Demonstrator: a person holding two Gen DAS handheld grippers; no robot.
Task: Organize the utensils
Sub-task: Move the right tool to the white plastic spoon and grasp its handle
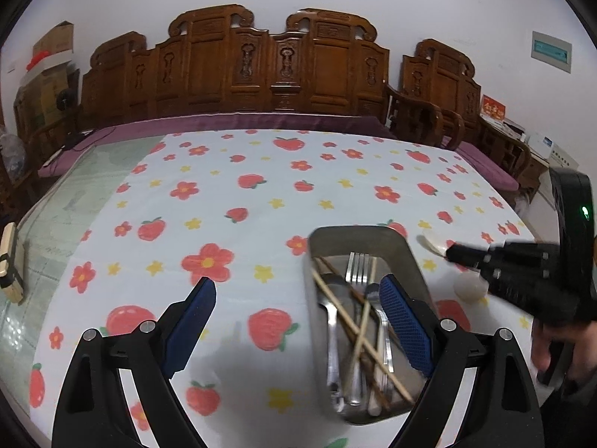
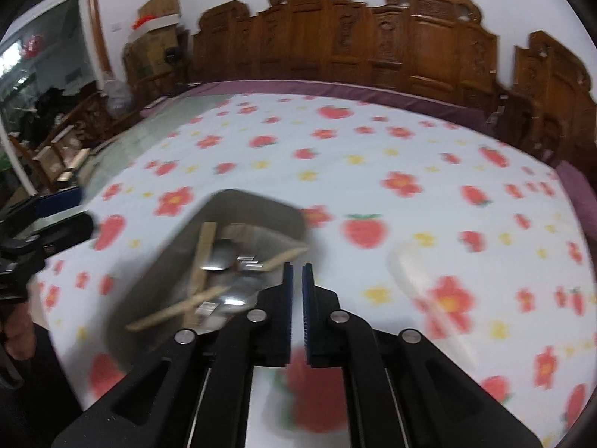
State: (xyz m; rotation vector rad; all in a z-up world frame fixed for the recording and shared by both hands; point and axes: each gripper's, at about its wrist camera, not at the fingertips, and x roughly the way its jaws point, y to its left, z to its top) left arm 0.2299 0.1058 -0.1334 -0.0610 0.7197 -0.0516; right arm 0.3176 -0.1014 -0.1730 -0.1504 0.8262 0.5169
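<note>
Evenly lit indoors, soft and moderately bright, with a faint shadow on the tablecloth (image 1: pixel 238 194) near the bottom. Sharp through the left wrist view; heavily motion-blurred through the right, smearing the metal tray (image 2: pixel 164 261). Strongly fisheye-bent, dark at corners

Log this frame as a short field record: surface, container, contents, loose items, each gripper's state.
surface: table under a strawberry-and-flower cloth
container: metal tray
contents: fork, spoons, crossed chopsticks
loose items: white spoon on the cloth right of the tray, outside it
left gripper: open, holding nothing
right gripper: shut, nothing visible between its fingers; view blurred
</note>
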